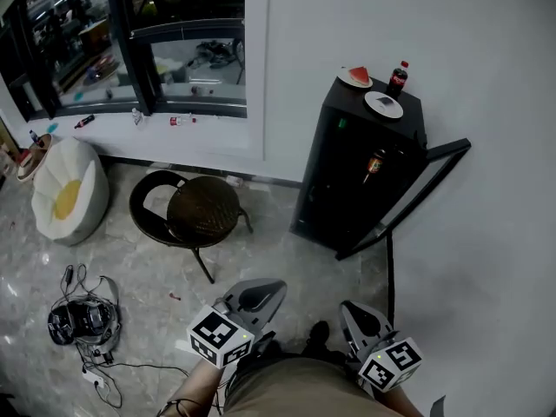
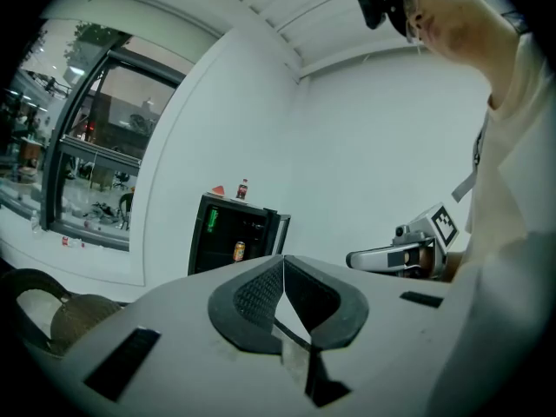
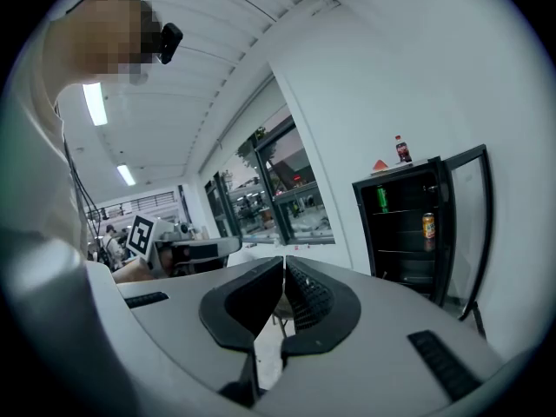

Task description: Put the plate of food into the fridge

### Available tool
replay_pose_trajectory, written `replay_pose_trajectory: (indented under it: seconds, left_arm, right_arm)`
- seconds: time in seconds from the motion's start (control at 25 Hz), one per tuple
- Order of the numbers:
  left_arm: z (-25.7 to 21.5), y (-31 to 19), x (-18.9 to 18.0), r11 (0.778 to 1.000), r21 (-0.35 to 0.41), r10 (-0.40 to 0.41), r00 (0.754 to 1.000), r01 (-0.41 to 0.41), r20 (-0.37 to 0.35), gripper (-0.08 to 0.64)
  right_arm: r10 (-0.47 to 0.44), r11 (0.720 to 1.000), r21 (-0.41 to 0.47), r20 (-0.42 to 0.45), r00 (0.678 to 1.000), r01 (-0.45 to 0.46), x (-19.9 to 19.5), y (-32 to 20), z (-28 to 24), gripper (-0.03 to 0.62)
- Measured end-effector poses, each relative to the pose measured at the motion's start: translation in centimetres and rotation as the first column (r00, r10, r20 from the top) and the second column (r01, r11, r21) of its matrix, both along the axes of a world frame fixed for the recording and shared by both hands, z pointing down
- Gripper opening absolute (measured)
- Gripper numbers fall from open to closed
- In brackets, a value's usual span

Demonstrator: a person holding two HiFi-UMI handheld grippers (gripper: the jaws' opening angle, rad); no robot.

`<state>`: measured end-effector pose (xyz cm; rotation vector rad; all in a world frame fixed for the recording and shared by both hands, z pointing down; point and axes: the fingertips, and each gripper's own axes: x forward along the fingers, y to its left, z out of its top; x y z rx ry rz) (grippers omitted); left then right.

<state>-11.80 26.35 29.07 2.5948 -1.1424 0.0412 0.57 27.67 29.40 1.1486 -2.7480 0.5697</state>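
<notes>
Head view first: the fridge (image 1: 347, 176) stands against the white wall with its glass door (image 1: 427, 189) swung wide, so the way in is already open. On its top sit a plate with a red wedge (image 1: 354, 77), a second white plate (image 1: 383, 104) and a cola bottle (image 1: 397, 78). The wedge plate is my pick for the plate of food, though the other carries something dark I can't make out. Down at the bottom edge, the left gripper (image 1: 274, 289) and right gripper (image 1: 347, 307) ride close to the person's body. Both are aimed at the fridge and well apart from it. A round chair (image 1: 195, 208) stands off to the left, out of the line of approach.

Left gripper view: the pads meet tip to tip with nothing between them, which makes sense with nothing to carry yet. Beyond them is the fridge (image 2: 228, 237), bottle (image 2: 242, 189) on top and an orange can (image 2: 239, 251) on a shelf. The right gripper (image 2: 365, 258) is level alongside.

Right gripper view: same story, jaws pressed together and empty. The fridge (image 3: 404, 233) shows a green can (image 3: 382, 200) and the orange can (image 3: 428, 226) inside. The wedge plate (image 3: 380, 165) is up top, and the left gripper (image 3: 228, 246) is abreast.

This reads as the approach; the jaws must part before taking a plate rim.
</notes>
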Motion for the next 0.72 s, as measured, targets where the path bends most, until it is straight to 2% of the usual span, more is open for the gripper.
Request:
replay_pose_trajectory:
  seconds: [0.28, 0.48, 0.72]
  left_arm:
    - [-0.4, -2.5, 2.4, 0.999, -0.018, -0.031, 0.999, 0.032, 0.043, 0.011]
    - [-1.4, -5.1, 5.4, 1.0, 0.027, -0.014, 0.99, 0.01, 0.138, 0.011]
    - [-2.7, -9.0, 9.8, 1.0, 0.031, -0.006, 0.987, 0.001, 0.159, 0.011]
  right_arm:
    - [-0.053, 0.998, -0.02, 0.024, 0.998, 0.054, 1.7, -3.5, 0.7, 0.023]
    - [-0.035, 0.999, -0.013, 0.063, 0.997, 0.036, 4.6, -6.6, 0.6, 0.023]
    - [-0.046, 0.999, -0.021, 0.07, 0.996, 0.048, 8.3, -10.7, 0.2, 0.023]
